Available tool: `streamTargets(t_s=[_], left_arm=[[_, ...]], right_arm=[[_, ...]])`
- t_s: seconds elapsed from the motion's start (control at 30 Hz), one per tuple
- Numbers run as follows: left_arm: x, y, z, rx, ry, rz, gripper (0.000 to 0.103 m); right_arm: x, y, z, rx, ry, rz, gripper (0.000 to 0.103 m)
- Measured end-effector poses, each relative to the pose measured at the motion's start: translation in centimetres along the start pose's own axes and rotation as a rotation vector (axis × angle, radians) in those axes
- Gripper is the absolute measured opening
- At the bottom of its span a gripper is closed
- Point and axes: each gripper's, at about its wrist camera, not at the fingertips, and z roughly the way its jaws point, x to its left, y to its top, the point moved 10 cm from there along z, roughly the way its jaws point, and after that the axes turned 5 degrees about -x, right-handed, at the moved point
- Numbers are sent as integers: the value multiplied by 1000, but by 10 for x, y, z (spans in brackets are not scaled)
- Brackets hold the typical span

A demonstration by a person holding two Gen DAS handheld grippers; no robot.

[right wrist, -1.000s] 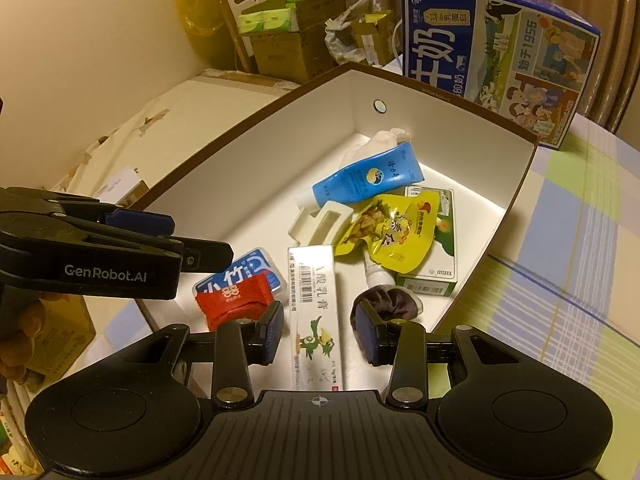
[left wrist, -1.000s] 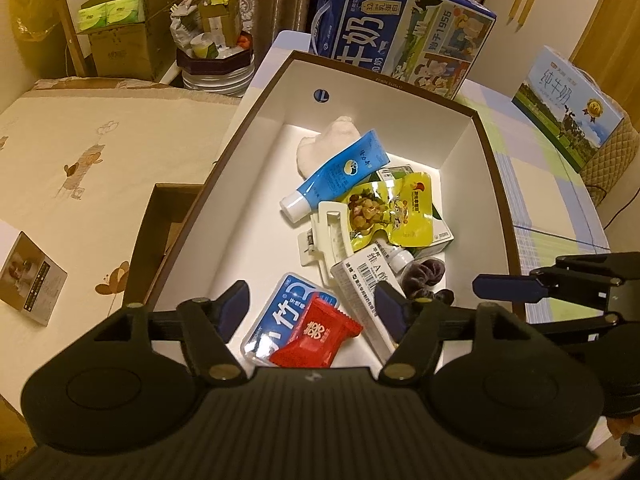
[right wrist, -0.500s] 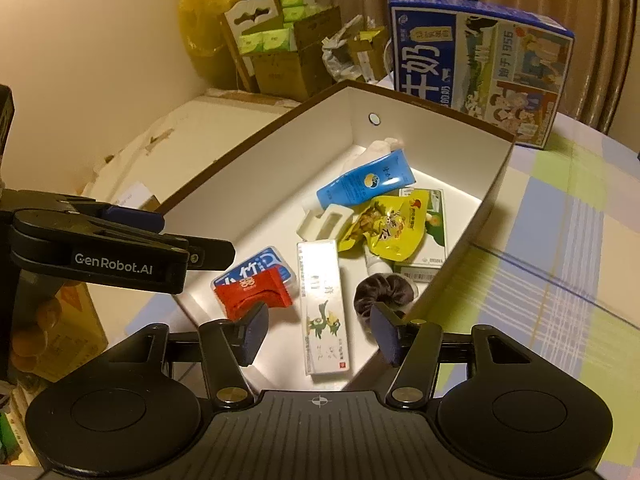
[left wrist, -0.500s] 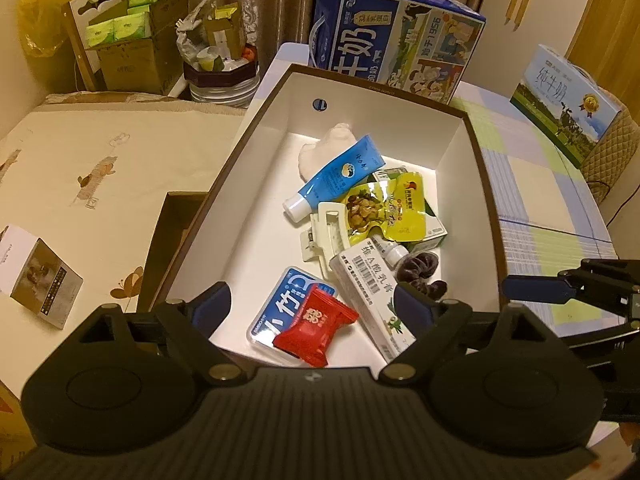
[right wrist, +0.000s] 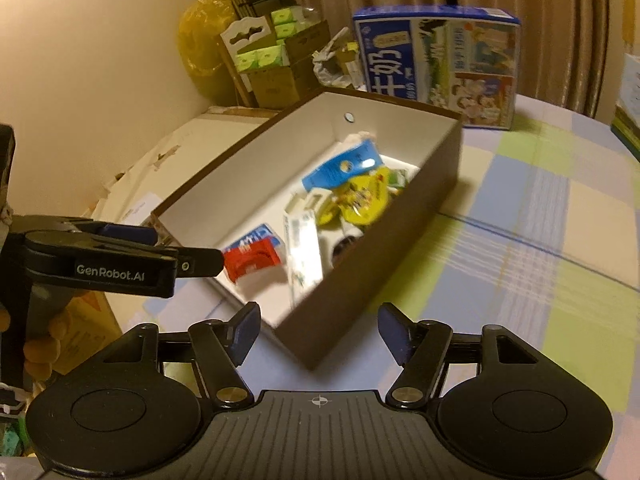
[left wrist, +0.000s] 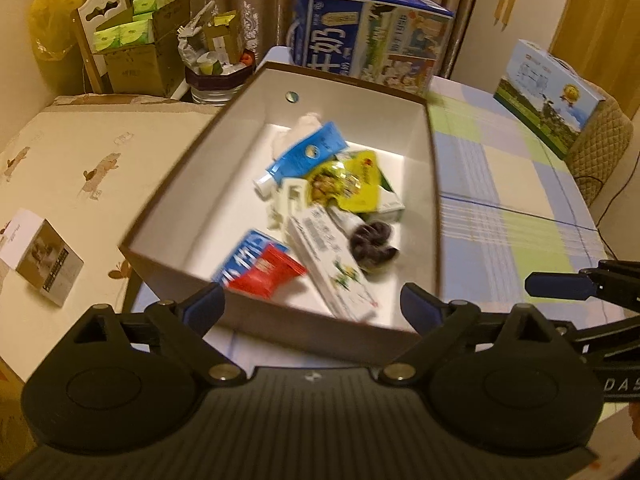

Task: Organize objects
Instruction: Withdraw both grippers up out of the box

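Observation:
A brown box with a white inside (left wrist: 434, 200) stands on the checked tablecloth. In it lie a blue tube (left wrist: 306, 156), a yellow snack pouch (left wrist: 348, 184), a long white carton (left wrist: 332, 264), a red packet (left wrist: 268, 274) on a blue tissue pack (left wrist: 240, 254), a dark scrunchie (left wrist: 374, 240) and a white clip (left wrist: 288, 204). My left gripper (left wrist: 312, 308) hangs open and empty before the box's near wall. My right gripper (right wrist: 320, 322) is open and empty at the box's near corner (right wrist: 400, 248). The red packet (right wrist: 252, 264) and blue tube (right wrist: 340, 166) show there too, blurred.
A big blue milk case (left wrist: 368, 52) stands behind the box, and another carton (left wrist: 548, 96) at the far right. Left of the table lie a patterned mattress (left wrist: 80, 168) with a small box (left wrist: 44, 260) and cardboard boxes of green packs (left wrist: 140, 52). A hand (right wrist: 36, 352) holds the left gripper.
Both grippers have drawn back from over the box and opened wider. The box's near wall now shows in front of them. The items inside have not moved.

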Motion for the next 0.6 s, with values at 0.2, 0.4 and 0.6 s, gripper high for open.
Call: streamTargets(t_s=[0.2,0.4,0.6], left_arm=[[-39,-26,-21,-6,-11,12,94],[-74,-48,-37,-18,-12,19,97],[-106,-69,-52,-20,-28,27,99]], right_arm=[[-26,-23,-37,-5,-21,35,64],[-53,-46,-74,-14,-54,80,64],[-78,-72,-111,-18,-95,118,64]])
